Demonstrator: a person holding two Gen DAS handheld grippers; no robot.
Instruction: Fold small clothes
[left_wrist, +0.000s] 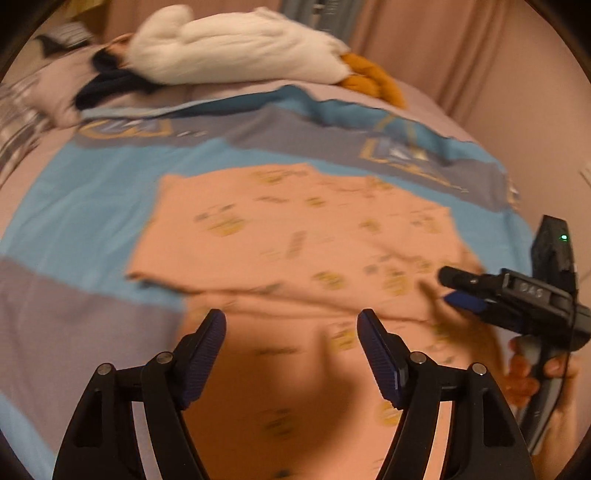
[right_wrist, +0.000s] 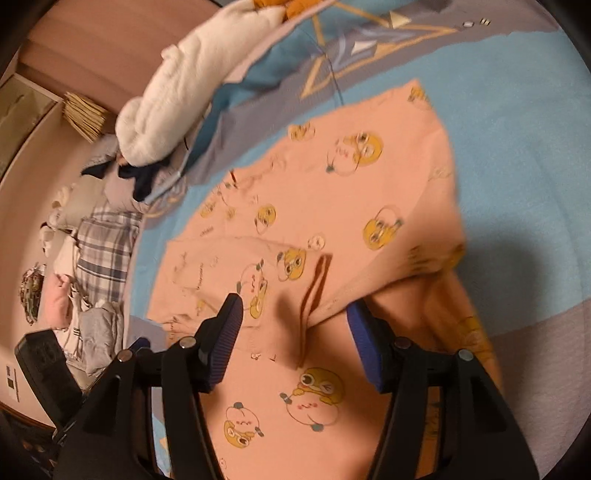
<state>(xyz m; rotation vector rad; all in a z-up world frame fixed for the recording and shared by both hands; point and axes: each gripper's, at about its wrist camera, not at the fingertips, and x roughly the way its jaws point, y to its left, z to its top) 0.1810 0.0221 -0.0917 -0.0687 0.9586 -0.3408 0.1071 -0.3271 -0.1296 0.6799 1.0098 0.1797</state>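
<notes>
The pink shirt lies flat on the blue bedcover, its long axis running from lower centre to upper right in the right wrist view. The left gripper and the right gripper both hover over it, jaws wide apart and holding nothing.

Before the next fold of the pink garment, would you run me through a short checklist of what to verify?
1. Left gripper open and empty: ok.
2. Right gripper open, gripping nothing: ok.
3. Pink garment lying on the blue bedspread: ok.
4. Garment smooth: not ok, a raised crease runs just ahead of the right gripper.
5. White plush toy apart from the garment: ok.
6. Edges lined up: cannot tell, left view is blurred.
</notes>
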